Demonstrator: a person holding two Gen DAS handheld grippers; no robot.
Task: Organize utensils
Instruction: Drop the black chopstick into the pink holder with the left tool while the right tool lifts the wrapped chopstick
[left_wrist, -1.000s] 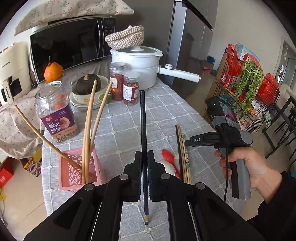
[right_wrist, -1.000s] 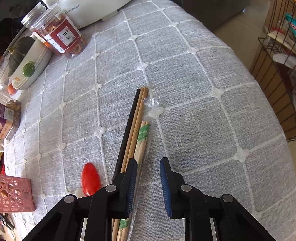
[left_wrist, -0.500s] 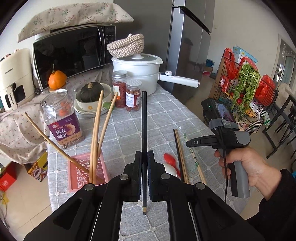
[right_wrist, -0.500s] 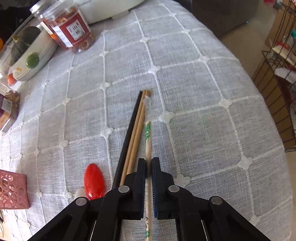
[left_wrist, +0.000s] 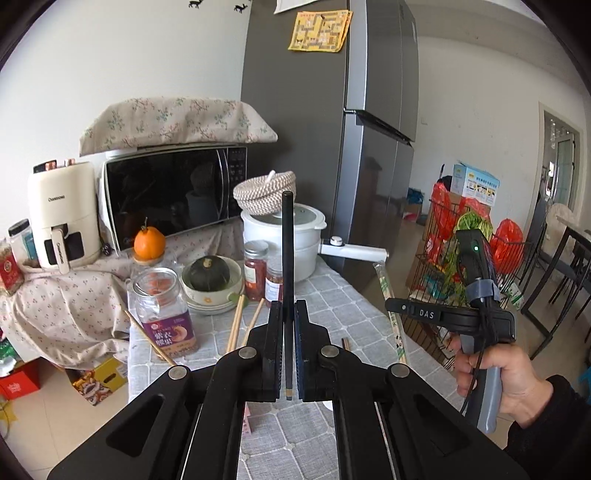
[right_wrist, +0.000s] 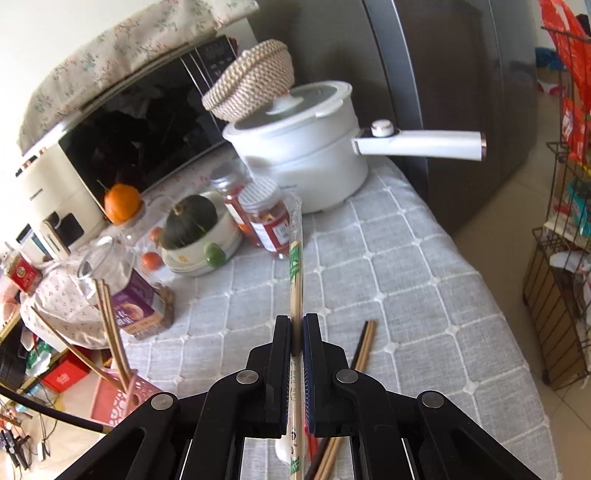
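Jaws: left gripper clamps one black chopstick | right gripper clamps one wrapped pair

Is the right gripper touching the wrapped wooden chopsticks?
Touching. The right wrist view shows the right gripper shut on the plastic-wrapped wooden chopsticks, with both pads pressed against them and no gap.

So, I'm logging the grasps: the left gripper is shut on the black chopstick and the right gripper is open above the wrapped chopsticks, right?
Not quite. The right gripper is not open: in the right wrist view its jaws are closed on the wrapped chopsticks, lifted off the table. The left gripper is indeed shut on the black chopstick, as the left wrist view shows.
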